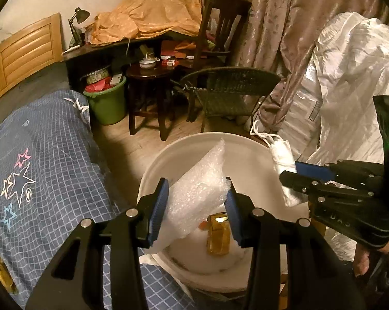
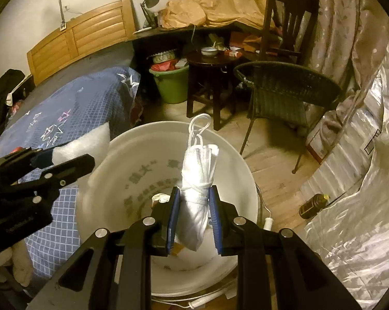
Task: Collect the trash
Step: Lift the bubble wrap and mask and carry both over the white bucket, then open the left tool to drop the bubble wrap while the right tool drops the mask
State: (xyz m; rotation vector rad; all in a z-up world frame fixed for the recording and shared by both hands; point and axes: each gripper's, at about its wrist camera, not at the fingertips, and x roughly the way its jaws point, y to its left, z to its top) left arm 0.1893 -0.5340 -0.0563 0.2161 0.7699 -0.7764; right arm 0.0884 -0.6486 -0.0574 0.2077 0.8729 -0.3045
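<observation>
A white bucket point(image 1: 246, 144) stands on the floor beside the bed; it also shows in the right wrist view point(image 2: 246, 175). Inside it lie a gold packet point(image 1: 217, 235) and white scraps. My left gripper point(image 1: 197, 206) is shut on a sheet of white bubble wrap point(image 1: 202, 180) and holds it over the bucket's near rim; the wrap also shows in the right wrist view point(image 2: 83, 144). My right gripper point(image 2: 193, 219) is shut on a rolled white face mask point(image 2: 197, 178), held upright over the bucket's mouth. The mask also shows in the left wrist view point(image 1: 282, 155).
A bed with a blue checked quilt point(image 1: 44, 170) lies left of the bucket. A green bin point(image 1: 107, 103), a dark stool point(image 1: 150, 82) and a wicker chair point(image 1: 228, 90) stand behind. White and silver plastic sheeting point(image 2: 362, 180) hangs at the right. A brown bottle point(image 2: 313, 204) lies on the floor.
</observation>
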